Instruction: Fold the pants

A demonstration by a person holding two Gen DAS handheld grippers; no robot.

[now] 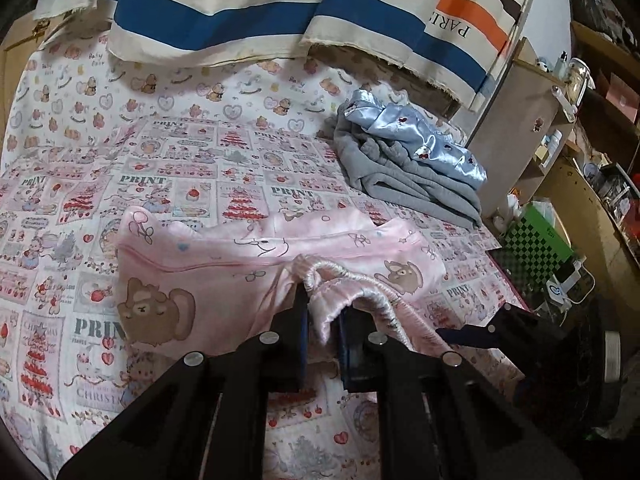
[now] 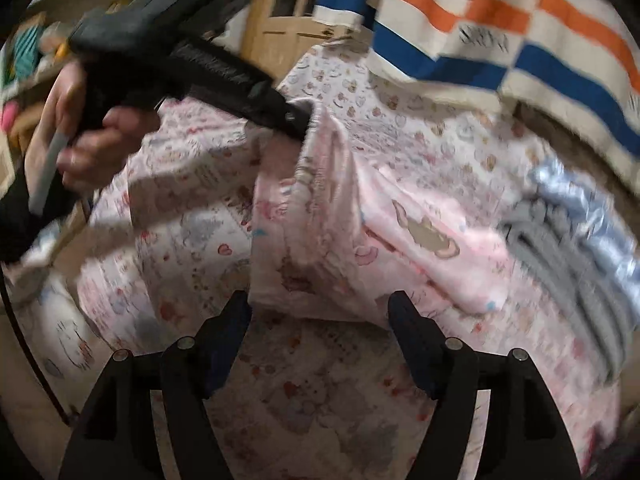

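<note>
Two views are given. From the left wrist, the left gripper is seen clamped on the gathered waistband of the pink pants, a bunch of pink cloth being pinched between its dark fingers. Beyond the fingertips the rest of the pants is spread over the patterned bed sheet, with a bear print lying to the left of the gripper. At the lower right the tip of the right gripper is seen just beside the waistband's edge; whether it touches the cloth cannot be told. Farther off to the right, a grey garment with a shiny blue garment on top lies on the sheet, well apart from the pants. A striped cloth hangs at the far side.

From the right wrist, blurred, the right gripper is shown with its jaws standing apart and nothing pressed between them; the near edge of the pants lies just past the fingertips. At the upper left the left gripper, held by a hand, is closed on a raised corner of the pants, from which the cloth hangs down toward the sheet. The grey and blue garments are seen at the right.
</note>
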